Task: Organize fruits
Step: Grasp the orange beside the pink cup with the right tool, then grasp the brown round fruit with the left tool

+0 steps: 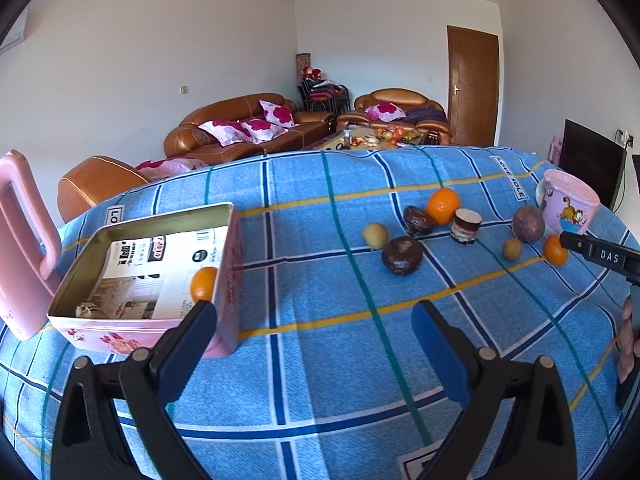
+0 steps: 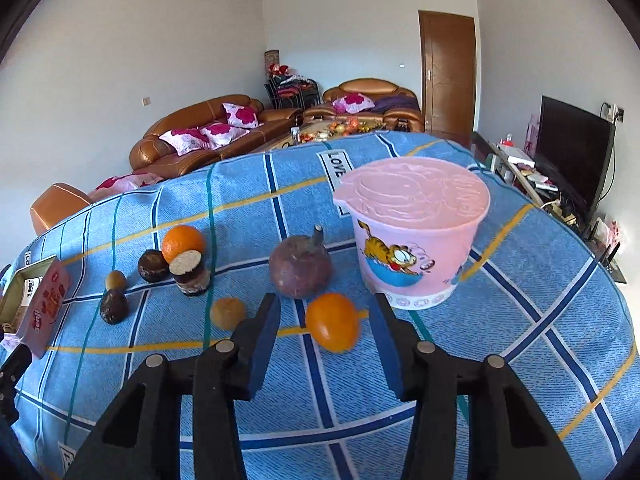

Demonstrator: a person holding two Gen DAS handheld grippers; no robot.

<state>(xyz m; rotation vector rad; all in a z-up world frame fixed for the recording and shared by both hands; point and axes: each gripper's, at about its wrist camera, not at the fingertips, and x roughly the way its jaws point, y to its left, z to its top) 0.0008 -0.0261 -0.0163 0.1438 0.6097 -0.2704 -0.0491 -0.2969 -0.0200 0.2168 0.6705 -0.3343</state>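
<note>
Blue plaid tablecloth (image 1: 320,320) fills both views. Pink tin (image 1: 120,240), left of frame, holds one small orange (image 1: 203,283). Pink lidded cup (image 2: 416,236) upper right. Loose fruit mid-table. Left gripper (image 1: 316,320) wide open, empty. Right gripper (image 2: 326,328) open, a mandarin (image 2: 332,322) between its fingertips, unclamped.

The left gripper (image 1: 316,330) hovers low with its jaws spread wide and nothing between them, while the right gripper (image 2: 326,328) likewise stands open and level, its fingertips (image 2: 269,312) apart, with part of the person's right hand (image 1: 627,336) showing.
</note>
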